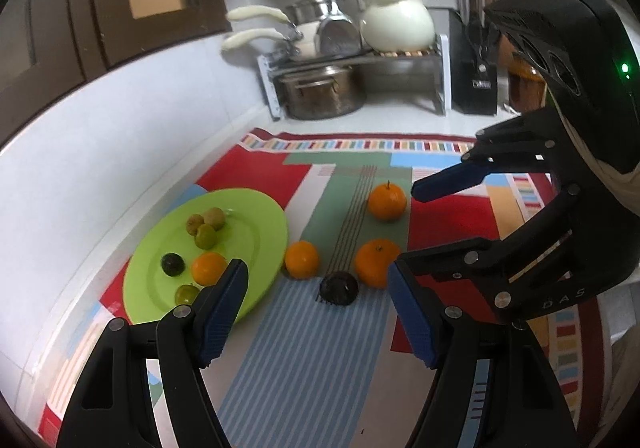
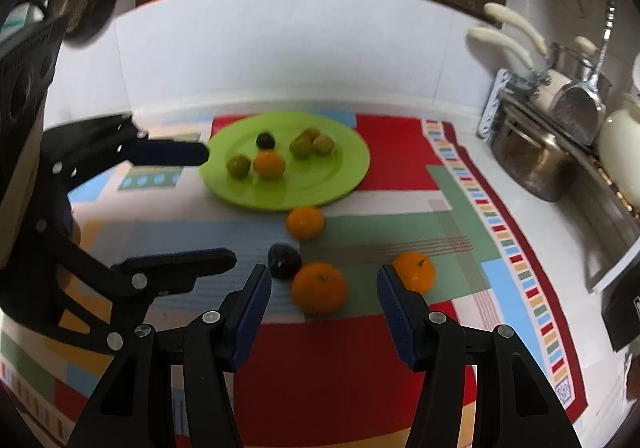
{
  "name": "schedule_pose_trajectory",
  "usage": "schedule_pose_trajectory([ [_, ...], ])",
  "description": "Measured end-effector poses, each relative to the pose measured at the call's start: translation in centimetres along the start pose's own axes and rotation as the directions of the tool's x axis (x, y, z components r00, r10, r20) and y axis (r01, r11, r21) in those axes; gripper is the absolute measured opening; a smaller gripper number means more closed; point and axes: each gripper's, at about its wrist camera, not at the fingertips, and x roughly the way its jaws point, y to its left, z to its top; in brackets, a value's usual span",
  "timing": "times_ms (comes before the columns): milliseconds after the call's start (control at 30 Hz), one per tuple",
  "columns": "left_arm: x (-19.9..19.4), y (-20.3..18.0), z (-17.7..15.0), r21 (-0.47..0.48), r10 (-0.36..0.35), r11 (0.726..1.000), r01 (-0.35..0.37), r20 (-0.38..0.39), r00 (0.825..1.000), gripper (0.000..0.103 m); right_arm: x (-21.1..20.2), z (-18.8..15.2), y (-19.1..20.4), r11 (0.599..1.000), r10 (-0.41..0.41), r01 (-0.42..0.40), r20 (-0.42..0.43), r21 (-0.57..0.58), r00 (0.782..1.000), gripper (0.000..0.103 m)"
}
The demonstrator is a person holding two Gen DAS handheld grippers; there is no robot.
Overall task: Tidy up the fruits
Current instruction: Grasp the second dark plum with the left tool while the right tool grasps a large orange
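Note:
A green plate (image 1: 256, 216) (image 2: 340, 168) lies on a colourful mat and holds an orange (image 1: 208, 268) (image 2: 269, 164), a dark fruit (image 1: 173, 264) (image 2: 265, 140) and several small green fruits (image 1: 206, 236). On the mat lie three oranges (image 1: 387, 201) (image 1: 302, 259) (image 1: 376, 262) and a dark fruit (image 1: 339, 288) (image 2: 284, 261). My left gripper (image 1: 318, 280) is open and empty above the mat, by the plate. My right gripper (image 2: 324, 288) is open and empty, with an orange (image 2: 319, 288) between its fingers' line of sight; it also shows in the left wrist view (image 1: 404, 224).
A dish rack (image 1: 352, 60) with pots, pans and a white kettle stands at the back of the counter. A black knife block (image 1: 476, 60) stands beside it. A white tiled wall (image 2: 280, 60) runs behind the plate.

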Motion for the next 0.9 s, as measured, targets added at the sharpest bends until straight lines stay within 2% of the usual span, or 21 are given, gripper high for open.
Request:
schedule_pose_trajectory([
  [333,3.5,0.1,-1.1,0.045,-0.057,0.997,0.061,-0.078,0.995,0.062,3.1,-0.9,-0.3,0.999,0.042,-0.043,-0.075,-0.012,0.996,0.056],
  [433,4.4,0.0,-1.4,0.057,-0.076,0.995,0.082,-0.103,0.992,0.057,3.8,-1.1,-0.4,0.998,0.053,-0.054,-0.089,-0.01,0.995,0.056],
  [600,5.5,0.4,-1.5,0.023,-0.125,0.991,0.129,-0.132,0.983,0.047,4.7,-1.1,-0.6,0.998,0.067,-0.067,-0.105,-0.003,0.992,0.056],
  [833,6.5,0.6,-1.2,-0.017,-0.153,0.988,0.152,-0.149,0.977,0.042,5.4,-1.2,-1.6,0.994,0.099,-0.094,-0.113,0.053,0.989,0.054],
  [900,6.7,0.6,-1.2,-0.029,-0.164,0.986,0.162,-0.152,0.975,0.039,5.4,-1.2,-1.6,0.993,0.113,-0.108,-0.11,0.053,0.987,0.048],
])
